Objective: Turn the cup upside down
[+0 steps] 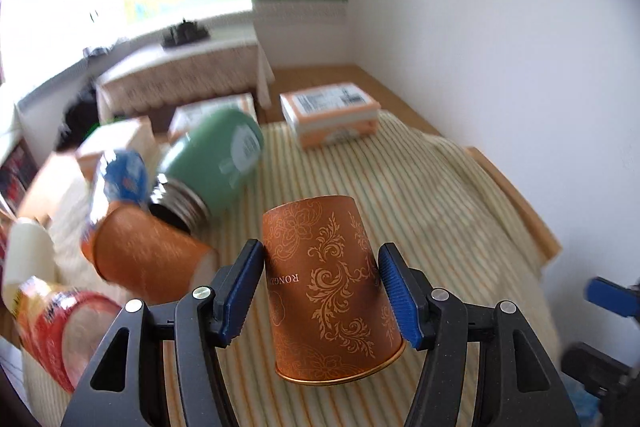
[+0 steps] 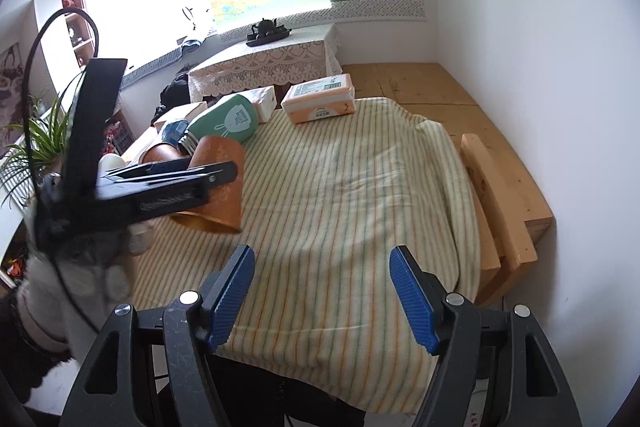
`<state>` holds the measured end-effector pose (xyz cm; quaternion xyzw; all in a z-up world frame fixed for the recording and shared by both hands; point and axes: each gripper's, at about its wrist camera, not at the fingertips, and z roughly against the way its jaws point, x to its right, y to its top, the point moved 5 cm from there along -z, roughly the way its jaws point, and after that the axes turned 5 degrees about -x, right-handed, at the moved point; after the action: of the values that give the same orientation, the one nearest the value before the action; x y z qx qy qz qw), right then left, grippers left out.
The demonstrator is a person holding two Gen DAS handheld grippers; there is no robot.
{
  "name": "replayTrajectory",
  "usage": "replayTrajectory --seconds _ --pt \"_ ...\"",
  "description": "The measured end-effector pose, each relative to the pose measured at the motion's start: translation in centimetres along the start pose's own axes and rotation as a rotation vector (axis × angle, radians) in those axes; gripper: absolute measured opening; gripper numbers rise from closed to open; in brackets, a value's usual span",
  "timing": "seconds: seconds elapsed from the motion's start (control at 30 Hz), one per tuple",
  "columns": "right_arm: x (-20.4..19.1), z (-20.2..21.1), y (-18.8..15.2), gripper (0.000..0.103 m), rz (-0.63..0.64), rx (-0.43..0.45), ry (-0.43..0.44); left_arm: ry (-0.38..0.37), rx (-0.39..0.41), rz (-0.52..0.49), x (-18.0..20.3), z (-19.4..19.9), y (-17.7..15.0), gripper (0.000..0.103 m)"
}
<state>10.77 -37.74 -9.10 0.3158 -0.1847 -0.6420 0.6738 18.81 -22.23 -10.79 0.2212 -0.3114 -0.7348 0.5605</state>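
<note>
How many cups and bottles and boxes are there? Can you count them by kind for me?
Orange cups: 2, one in the left gripper, one lying down.
Green bottle: 1.
Orange-and-white boxes behind: at least 2; the clearest is on the right.
Total: at least 5.

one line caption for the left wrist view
Left gripper holds an orange cup mouth-down above the striped cloth.
</note>
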Motion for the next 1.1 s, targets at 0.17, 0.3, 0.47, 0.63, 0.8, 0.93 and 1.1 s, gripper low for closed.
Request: replayTrajectory --seconds 0.17,0.3,0.47,0.63,0.8,0.93,1.1 --pt "0.4 0.1 -0.2 0.066 -0.026 0.008 -0.006 0.036 0.031 -0.035 -0.1 -0.3 -0.2 0.063" --pt "0.3 0.4 -0.3 0.066 -0.034 0.029 -0.026 0.036 0.067 -0.05 -0.2 0.9 -1.0 0.063" --pt "-0.5 0.7 -0.4 0.066 -0.034 0.047 -0.024 -0.003 0.069 -0.044 -0.6 2.6 -2.8 0.063" --pt "-1.1 1.1 -0.3 0.066 -0.05 0.062 -0.025 -0.054 0.047 -0.034 -0.9 3.3 -4.0 0.063" --pt "-1.4 1.9 -0.8 0.066 -0.062 0.075 -0.049 -0.091 0.028 -0.041 -0.6 3.7 -4.6 0.075" --pt "-1.7 2.4 -1.3 0.066 -0.06 0.087 -0.068 -0.117 0.047 -0.039 -0.4 5.0 -5.3 0.083" --pt "-2.5 3.4 -1.7 0.066 -0.049 0.144 -0.106 -0.123 0.061 -0.028 -1.4 7.1 -6.3 0.084"
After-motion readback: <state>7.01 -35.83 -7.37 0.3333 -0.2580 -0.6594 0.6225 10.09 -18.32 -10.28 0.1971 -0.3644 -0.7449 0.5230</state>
